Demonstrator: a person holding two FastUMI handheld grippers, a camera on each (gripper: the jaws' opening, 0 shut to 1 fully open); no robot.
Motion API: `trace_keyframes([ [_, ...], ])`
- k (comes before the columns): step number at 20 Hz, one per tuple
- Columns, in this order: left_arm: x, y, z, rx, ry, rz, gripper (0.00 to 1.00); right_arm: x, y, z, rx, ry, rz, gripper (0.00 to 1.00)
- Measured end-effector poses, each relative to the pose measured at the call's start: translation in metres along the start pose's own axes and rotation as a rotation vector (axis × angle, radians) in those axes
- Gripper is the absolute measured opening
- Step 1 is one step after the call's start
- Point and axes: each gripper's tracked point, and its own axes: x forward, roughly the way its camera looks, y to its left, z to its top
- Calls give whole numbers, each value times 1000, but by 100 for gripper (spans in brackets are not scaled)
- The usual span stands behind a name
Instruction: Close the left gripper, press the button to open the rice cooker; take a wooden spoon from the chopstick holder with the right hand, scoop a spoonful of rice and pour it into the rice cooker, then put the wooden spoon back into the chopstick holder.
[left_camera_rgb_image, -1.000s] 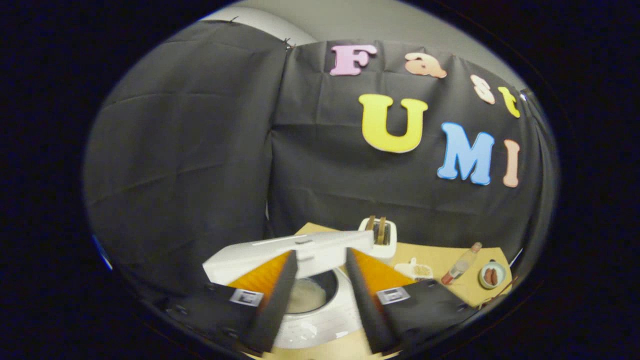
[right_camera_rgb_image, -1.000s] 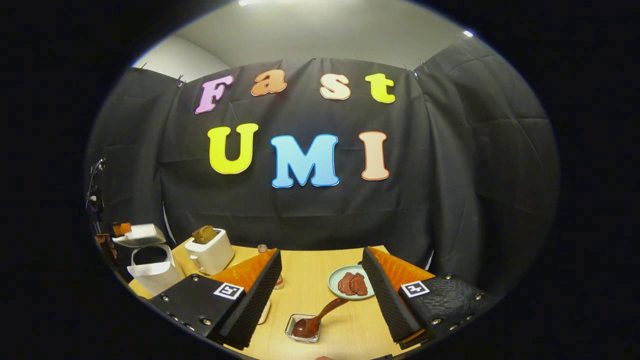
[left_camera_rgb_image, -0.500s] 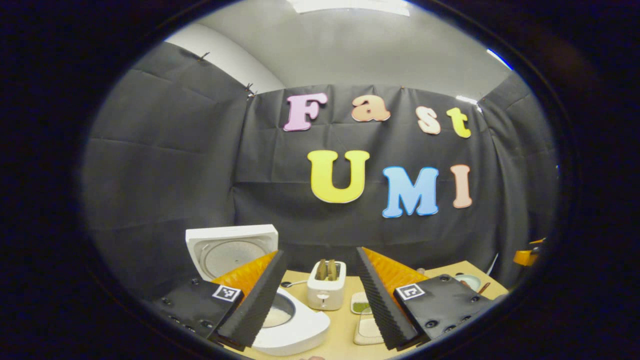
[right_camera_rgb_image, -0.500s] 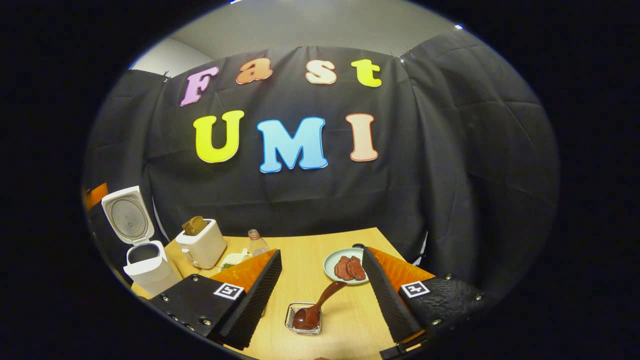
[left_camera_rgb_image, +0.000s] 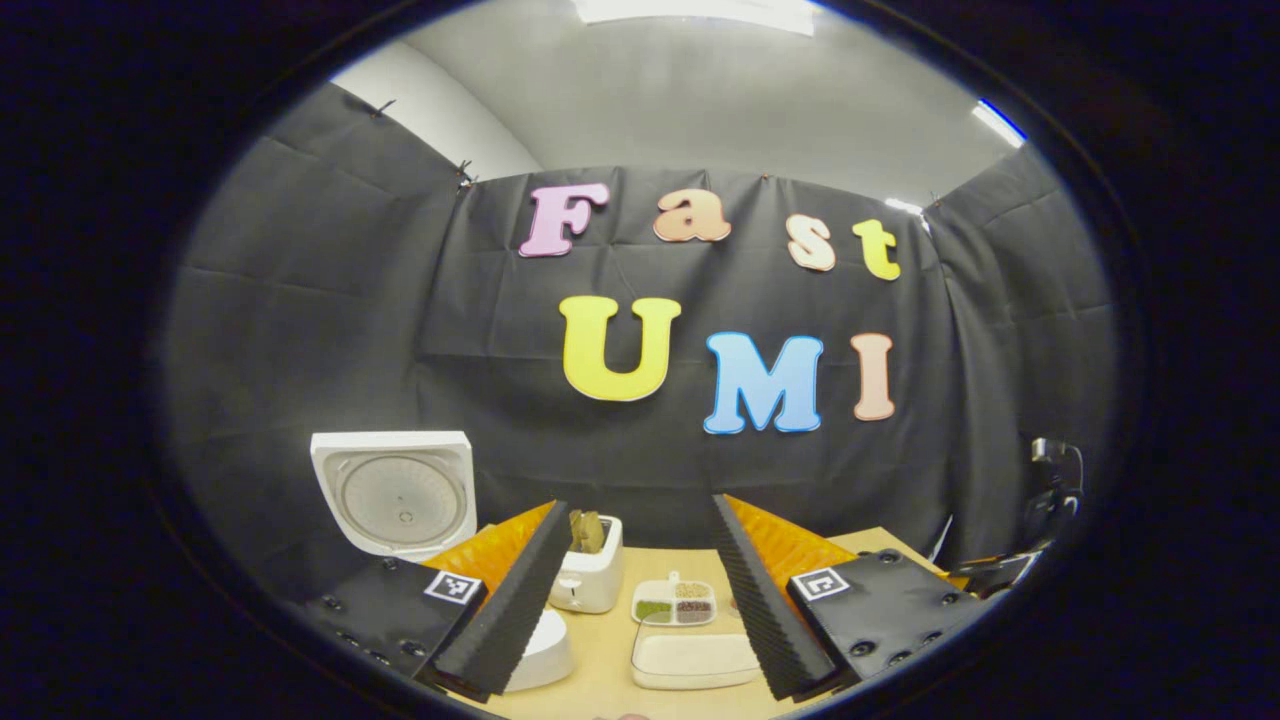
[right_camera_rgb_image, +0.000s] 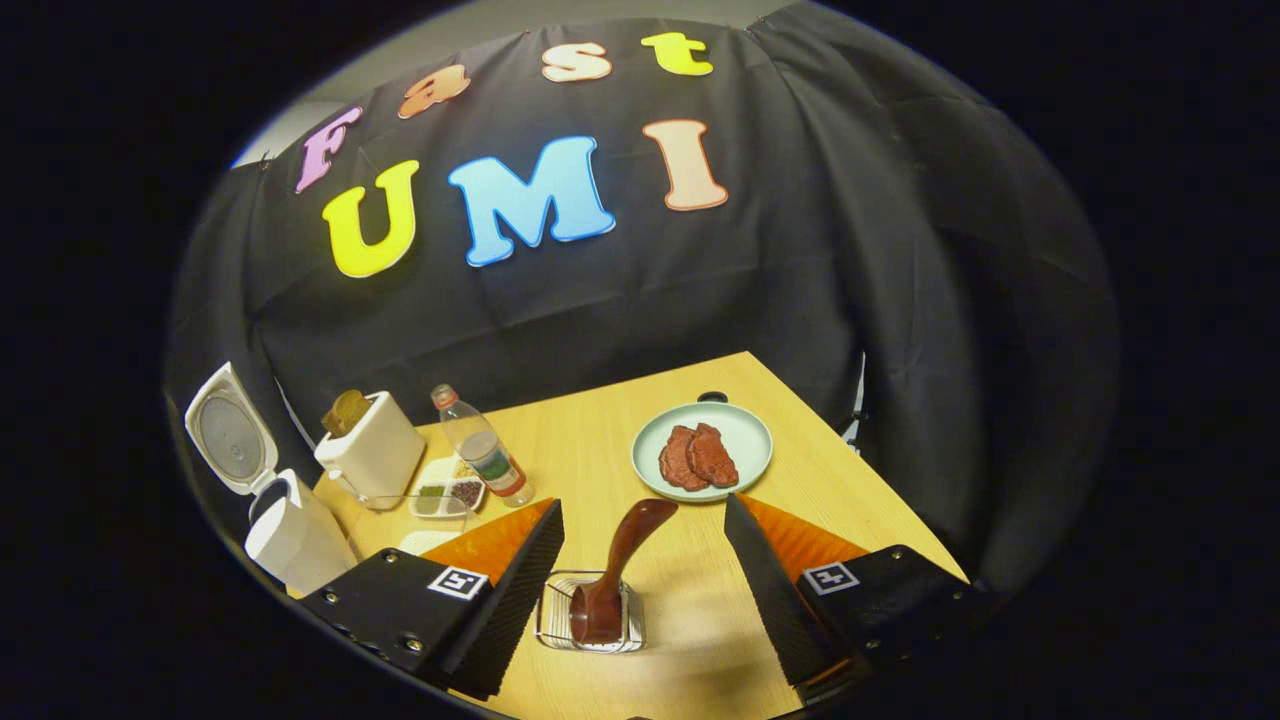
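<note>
Rice cooker (right_camera_rgb_image: 285, 530) sits at the table's (right_camera_rgb_image: 600, 440) 9 o'clock edge in the right gripper view, lid (left_camera_rgb_image: 395, 492) already up, so the button step looks done. Step in hand, as I read it: fetching the wooden spoon (right_camera_rgb_image: 615, 570), which stands bowl-down in the wire chopstick holder (right_camera_rgb_image: 590, 620), handle leaning toward 1 o'clock. Right gripper (right_camera_rgb_image: 640, 590) hovers above it, jaws wide apart, holding nothing; the spoon lies in the gap between them, untouched. Left gripper (left_camera_rgb_image: 640, 610) is also spread wide and empty, off the cooker, with the lid at its 10 o'clock. Next move probably calls for dropping the right jaws onto the handle's upper part, squaring to its lean and clamping firmly; the thin wire holder may shift or tip. Rice likely sits in the white tray (left_camera_rgb_image: 695, 660) at 6 o'clock in the left gripper view, though I cannot confirm. Count: one cooker, one spoon, one holder, one toaster (right_camera_rgb_image: 372, 455), one bottle (right_camera_rgb_image: 483, 447), one plate (right_camera_rgb_image: 745, 432) carrying two meat slices (right_camera_rgb_image: 697, 457), one divided dish (left_camera_rgb_image: 675, 603).
</note>
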Motion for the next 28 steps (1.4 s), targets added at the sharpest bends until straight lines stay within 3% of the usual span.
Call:
trace_keyframes([
  [8, 13, -17, -37, 24, 102, 36, 100, 66, 8, -35, 59, 145, 55, 95],
  [9, 14, -18, -38, 31, 102, 38, 97, 70, 7, -38, 58, 156, 57, 88],
  [12, 12, -23, -31, 47, 88, 31, 100, 62, 19, -37, 124, 179, 109, 34],
  [16, 11, -24, -20, 71, 54, -1, 96, 41, 44, -40, 114, 170, 146, 10],
  [23, 3, -2, -18, 33, 27, -22, 96, -14, 75, 27, 80, 23, 185, 9],
  [28, -8, 30, -22, 30, 26, -11, 100, -35, 142, 80, 34, -81, 321, 9],
])
